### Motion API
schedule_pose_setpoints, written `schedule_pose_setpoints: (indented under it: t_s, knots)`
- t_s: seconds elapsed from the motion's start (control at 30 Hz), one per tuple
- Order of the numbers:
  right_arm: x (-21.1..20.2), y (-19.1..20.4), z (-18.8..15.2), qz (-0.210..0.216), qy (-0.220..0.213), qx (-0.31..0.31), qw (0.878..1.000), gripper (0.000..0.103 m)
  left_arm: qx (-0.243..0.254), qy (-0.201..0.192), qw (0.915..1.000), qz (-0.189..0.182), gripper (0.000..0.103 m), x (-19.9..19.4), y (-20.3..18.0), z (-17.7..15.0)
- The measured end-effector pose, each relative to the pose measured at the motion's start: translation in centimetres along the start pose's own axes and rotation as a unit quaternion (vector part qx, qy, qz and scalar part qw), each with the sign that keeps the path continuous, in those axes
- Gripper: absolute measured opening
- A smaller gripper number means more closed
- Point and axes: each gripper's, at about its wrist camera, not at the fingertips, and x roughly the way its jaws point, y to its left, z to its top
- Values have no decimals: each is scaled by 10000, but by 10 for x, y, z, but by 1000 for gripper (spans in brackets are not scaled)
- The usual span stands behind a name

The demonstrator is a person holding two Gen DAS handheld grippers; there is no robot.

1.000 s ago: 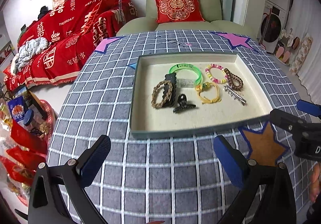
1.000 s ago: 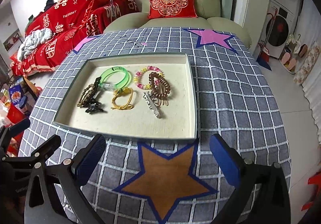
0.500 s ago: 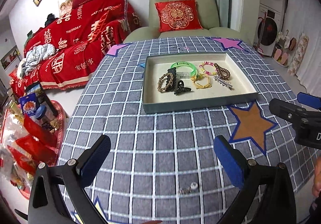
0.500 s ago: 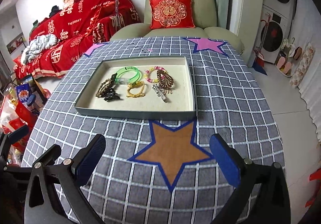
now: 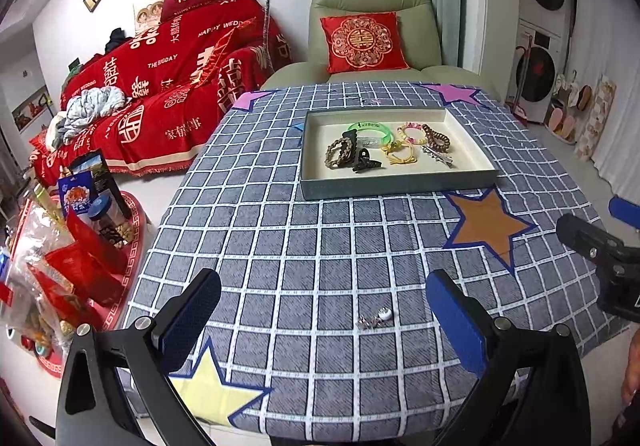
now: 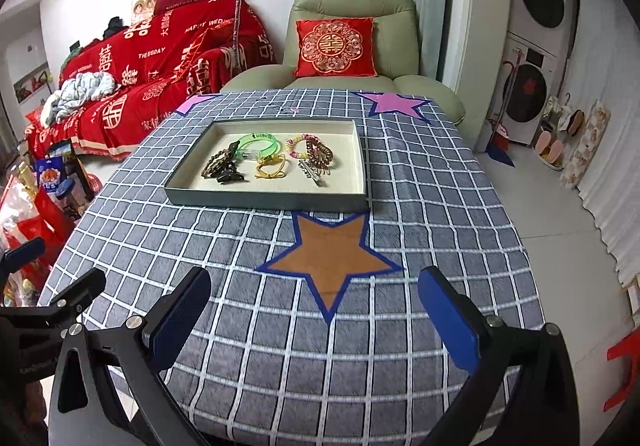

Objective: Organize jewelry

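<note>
A grey-green tray (image 5: pixel 400 188) (image 6: pixel 264 202) with a cream lining sits at the far middle of the checked table. In it lie a green bangle (image 5: pixel 370 130) (image 6: pixel 258 142), a braided brown band (image 5: pixel 340 152), a black claw clip (image 5: pixel 366 164), a yellow cord bracelet (image 5: pixel 400 154) (image 6: pixel 272 168), a pastel bead bracelet (image 5: pixel 410 132), a brown bead bracelet (image 5: pixel 436 140) (image 6: pixel 318 154) and a silver clip (image 5: pixel 438 158). A small silver and white earring (image 5: pixel 376 318) lies loose on the cloth near the table's front edge. My left gripper (image 5: pixel 322 320) is open, with the earring between its fingers' line. My right gripper (image 6: pixel 314 316) is open and empty.
A red-covered sofa (image 5: pixel 168 78) and a green armchair (image 5: pixel 372 6) stand behind the table. Snack bags and jars (image 5: pixel 72 230) crowd the floor at the left. Washing machines (image 6: pixel 532 46) stand at the right. The right gripper's body (image 5: pixel 604 258) shows at the right edge of the left wrist view.
Both grippers have pulled back from the tray toward the table's front edge. The loose earring has come into the left wrist view. Both stay open.
</note>
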Motion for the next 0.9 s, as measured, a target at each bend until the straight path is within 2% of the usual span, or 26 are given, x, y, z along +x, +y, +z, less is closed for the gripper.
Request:
schedule_pose_setpoints:
  t_s: [0.2,0.43,0.9]
  knots:
    - [-12,0,-13,-163,-72,146,9997,103,-18,-63,10000,48,103,-9,-1,-10]
    - [-29,7,-17,-392,-406,78,9984,103,-94,-93,9999,88,103,-14,4,-12]
    - [-37,-1,-16,-476,-608,223,9968,103,-101,-428,9989,172,103,-26,0,-10]
